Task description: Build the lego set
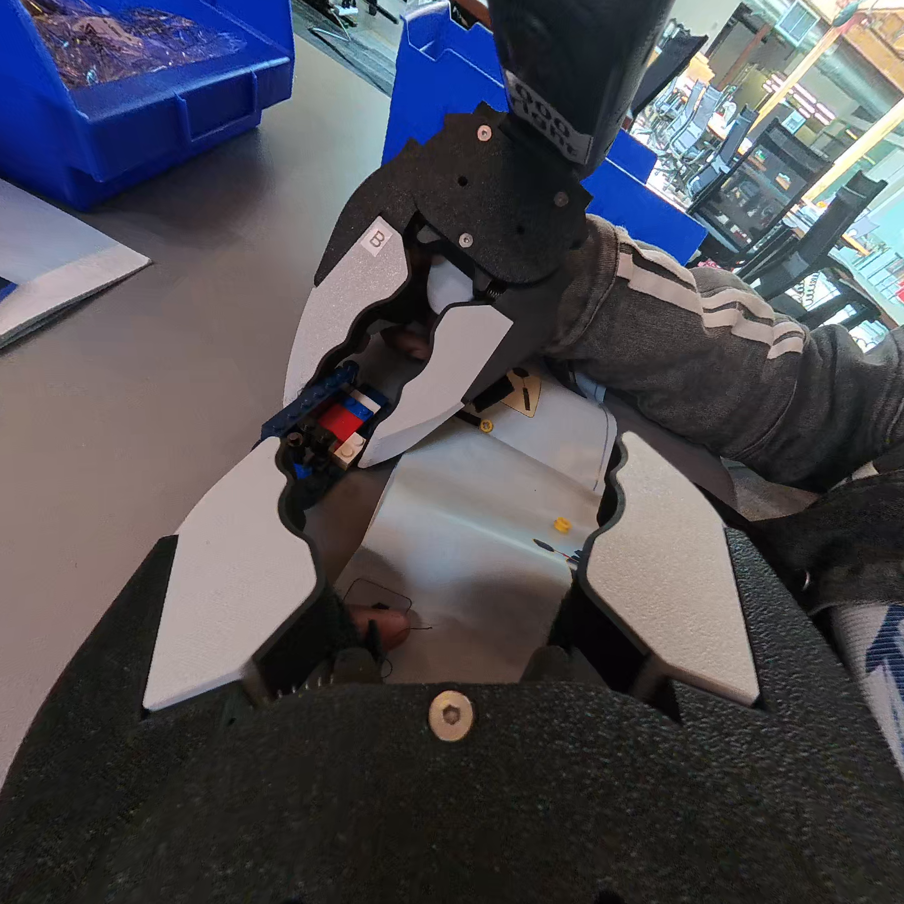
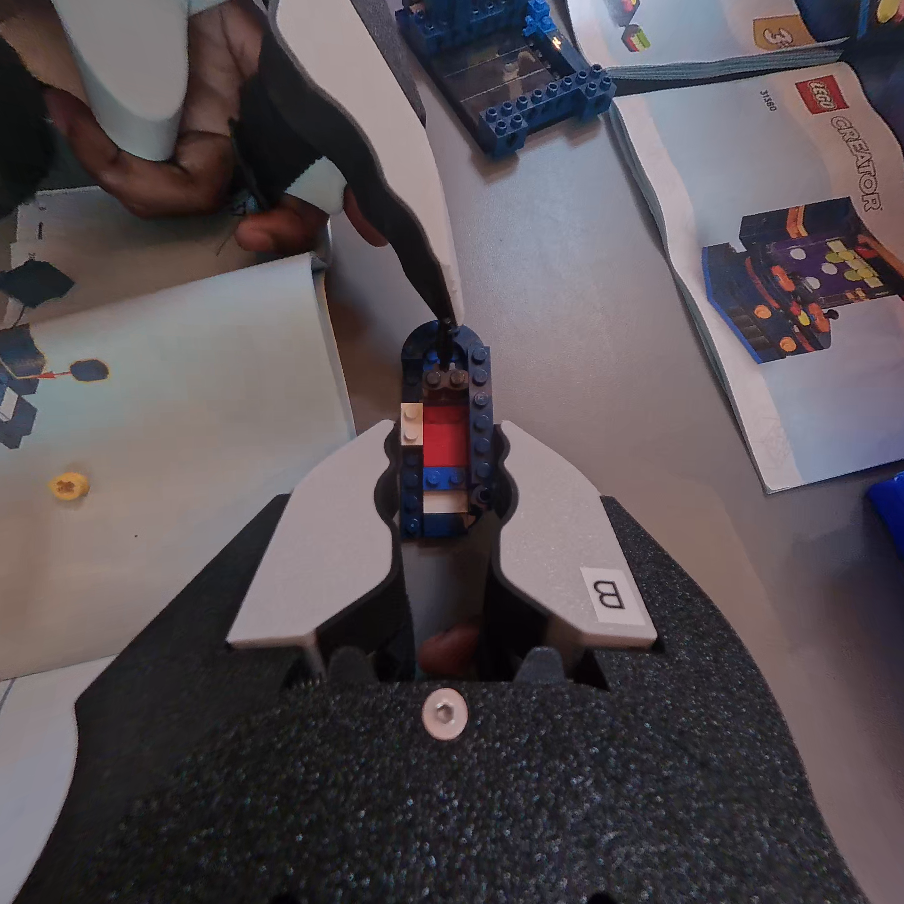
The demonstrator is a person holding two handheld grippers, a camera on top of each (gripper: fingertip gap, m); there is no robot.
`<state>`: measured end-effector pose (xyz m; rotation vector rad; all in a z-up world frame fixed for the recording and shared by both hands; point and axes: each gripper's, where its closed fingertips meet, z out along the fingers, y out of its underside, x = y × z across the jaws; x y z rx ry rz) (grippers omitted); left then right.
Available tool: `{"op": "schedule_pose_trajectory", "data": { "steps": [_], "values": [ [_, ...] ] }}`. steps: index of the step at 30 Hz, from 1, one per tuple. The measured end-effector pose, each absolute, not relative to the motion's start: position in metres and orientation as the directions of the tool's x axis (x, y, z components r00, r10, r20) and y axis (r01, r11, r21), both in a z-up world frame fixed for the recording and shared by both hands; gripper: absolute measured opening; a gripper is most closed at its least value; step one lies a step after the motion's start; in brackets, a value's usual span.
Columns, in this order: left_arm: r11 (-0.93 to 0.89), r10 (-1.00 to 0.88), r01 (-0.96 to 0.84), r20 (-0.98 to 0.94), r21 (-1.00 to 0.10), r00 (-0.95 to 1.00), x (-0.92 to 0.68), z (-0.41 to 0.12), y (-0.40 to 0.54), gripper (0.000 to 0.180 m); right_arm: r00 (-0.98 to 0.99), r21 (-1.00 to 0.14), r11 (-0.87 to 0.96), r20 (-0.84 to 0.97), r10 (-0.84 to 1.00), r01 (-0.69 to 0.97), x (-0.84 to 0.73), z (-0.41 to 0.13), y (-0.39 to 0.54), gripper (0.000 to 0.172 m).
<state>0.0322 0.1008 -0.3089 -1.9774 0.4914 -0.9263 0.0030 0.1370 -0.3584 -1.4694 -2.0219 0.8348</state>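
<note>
The grey worktop (image 2: 562, 293) carries two instruction booklets, one (image 2: 782, 293) at 2 o'clock in the right wrist view and an open one (image 2: 171, 391) at 9 o'clock. The right hand-held gripper (image 2: 446, 469) clamps a small brick boat model (image 2: 442, 440), pads pressed on its dark blue sides. The left hand-held gripper (image 1: 455, 464) is spread wide and grasps nothing; one fingertip (image 2: 447, 313) touches the model's rounded end. A push there could lever the model askew or pop bricks off. A loose yellow stud (image 2: 68, 485) could roll away.
</note>
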Motion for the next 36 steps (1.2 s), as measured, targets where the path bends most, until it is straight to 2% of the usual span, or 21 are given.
{"op": "schedule_pose_trajectory", "data": {
  "steps": [12,18,21,23,27,29,32,34,36],
  "values": [
    [-0.54,-0.649,-0.009,0.409,-0.842,0.641,0.03,-0.31,0.1,0.116,-0.293,-0.729,0.228,0.039,0.955,0.646,0.003,-0.358,0.137,0.036],
    [-0.516,-0.634,-0.059,0.335,-0.854,0.697,0.007,-0.309,0.1,0.102,-0.303,-0.718,0.238,0.04,0.952,0.655,0.004,-0.358,0.136,0.036],
    [-0.476,-0.618,-0.092,0.258,-0.875,0.742,-0.001,-0.307,0.103,0.093,-0.283,-0.728,0.234,0.057,0.957,0.645,0.006,-0.352,0.14,0.052],
    [-0.441,-0.586,-0.09,0.21,-0.893,0.782,-0.007,-0.304,0.109,0.085,-0.272,-0.762,0.217,0.055,0.961,0.611,0.008,-0.338,0.141,0.052],
    [-0.301,-0.468,0.043,0.187,-0.953,0.864,-0.029,-0.281,0.122,0.07,-0.255,-0.808,0.231,0.104,0.961,0.542,0.02,-0.303,0.146,0.05],
    [-0.21,-0.445,0.124,0.208,-0.97,0.871,-0.038,-0.264,0.123,0.063,-0.28,-0.825,0.256,0.125,0.952,0.504,0.033,-0.28,0.141,0.041],
    [-0.062,-0.455,0.26,0.259,-0.964,0.852,-0.048,-0.232,0.118,0.059,-0.418,-0.876,0.232,0.038,0.908,0.424,0.047,-0.248,0.097,0.021],
    [0.008,-0.442,0.32,0.283,-0.948,0.851,-0.058,-0.219,0.116,0.056,-0.557,-0.853,0.296,0.007,0.83,0.43,0.046,-0.257,0.053,0.017],
    [0.03,-0.429,0.344,0.299,-0.938,0.852,-0.063,-0.216,0.115,0.056,-0.661,-0.801,0.426,0.052,0.748,0.42,0.035,-0.285,0.016,0.017]
  ]
}}
